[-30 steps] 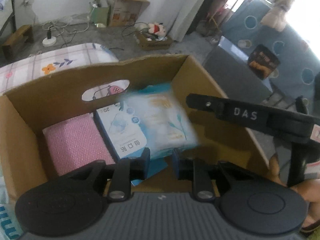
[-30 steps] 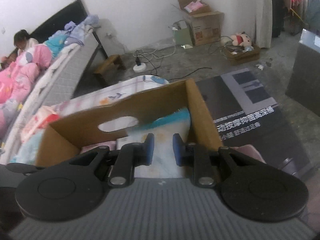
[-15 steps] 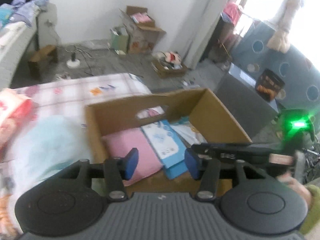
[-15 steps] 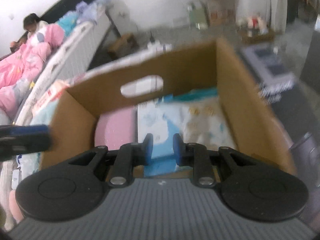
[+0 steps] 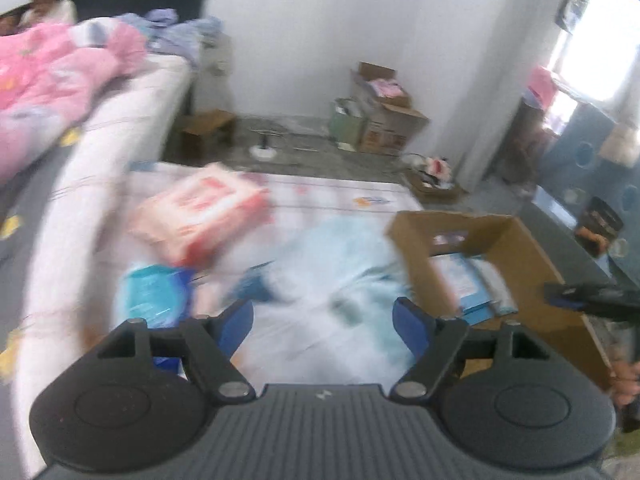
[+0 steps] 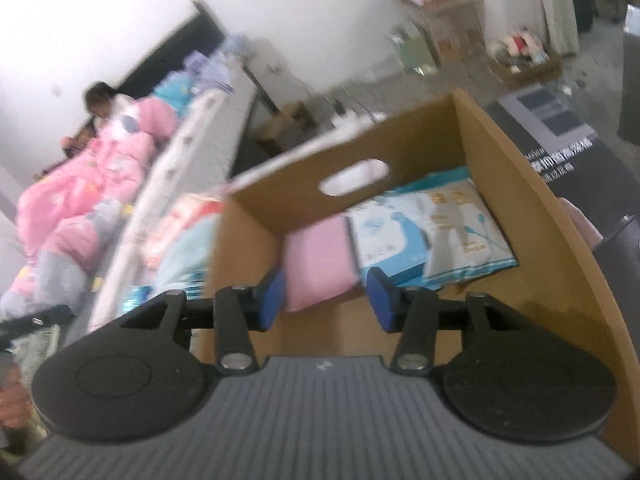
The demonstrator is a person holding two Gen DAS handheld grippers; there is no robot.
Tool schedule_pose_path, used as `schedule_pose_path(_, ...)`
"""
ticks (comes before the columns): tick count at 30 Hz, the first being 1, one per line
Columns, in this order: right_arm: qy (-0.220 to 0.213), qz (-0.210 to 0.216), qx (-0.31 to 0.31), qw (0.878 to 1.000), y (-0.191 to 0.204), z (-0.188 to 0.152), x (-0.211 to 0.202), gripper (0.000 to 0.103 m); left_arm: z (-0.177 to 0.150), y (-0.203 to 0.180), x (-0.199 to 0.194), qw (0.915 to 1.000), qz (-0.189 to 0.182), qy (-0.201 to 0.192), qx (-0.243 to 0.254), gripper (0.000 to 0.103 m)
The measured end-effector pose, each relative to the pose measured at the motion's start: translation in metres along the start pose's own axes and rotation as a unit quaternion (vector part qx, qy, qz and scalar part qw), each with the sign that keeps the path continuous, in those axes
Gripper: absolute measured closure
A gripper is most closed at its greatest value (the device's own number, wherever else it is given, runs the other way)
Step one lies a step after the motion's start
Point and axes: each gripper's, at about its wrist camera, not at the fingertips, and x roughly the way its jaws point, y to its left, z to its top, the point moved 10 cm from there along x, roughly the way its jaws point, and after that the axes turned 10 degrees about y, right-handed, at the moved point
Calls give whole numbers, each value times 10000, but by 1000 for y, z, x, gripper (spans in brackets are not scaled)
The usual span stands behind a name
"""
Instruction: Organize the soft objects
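A cardboard box (image 6: pixel 532 216) holds a pink cloth pad (image 6: pixel 316 256), a blue-and-white flat pack (image 6: pixel 384 240) and a pale tissue pack (image 6: pixel 464 224). My right gripper (image 6: pixel 326 300) hovers over the box's near side, its jaws opening with nothing between them. In the blurred left wrist view, my left gripper (image 5: pixel 324 326) is wide and still opening, empty, above a large pale blue soft pack (image 5: pixel 340 272). A red-and-white pack (image 5: pixel 204 212) and a small blue pack (image 5: pixel 154 294) lie to its left. The box (image 5: pixel 536 264) stands at its right.
The items lie on a low surface with a checked sheet (image 5: pixel 340 196). A bed (image 5: pixel 132 120) with pink bedding and a person stands at the left. Cardboard boxes (image 5: pixel 384 108) and a cable lie on the floor by the far wall. A dark cabinet (image 6: pixel 632 80) is at the right.
My left gripper swung left out of the box to the packs beside it and opened wide. My right gripper drew back over the box and began opening. The tissue pack now lies in the box.
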Motion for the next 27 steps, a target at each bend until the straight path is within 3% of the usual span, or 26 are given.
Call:
schedule_pose_path(5,-291,456,-181,9984,50,-29,-44,51,-46,47,-34,9992,294,-167,-213,22)
schedule_pose_path(10,-178,945,-422,9945,111,-61,-46,50,-91,83,-53,9973,410,-238,-560,22)
schedule_pose_path(17,476,1479,-776,9848,196,-115,-1,48,-145,103,-62,9966,480,-205,-640,22)
schedule_pose_path(23,1137,1766,-737,9749,243,-167,47,47,-181,109,-61,9963,462,-183,-698,24)
schedule_pose_path(27,1548,1766,-713,9694,264,-195,82,44,-190,102,-55,9972,597,-230,-384,27)
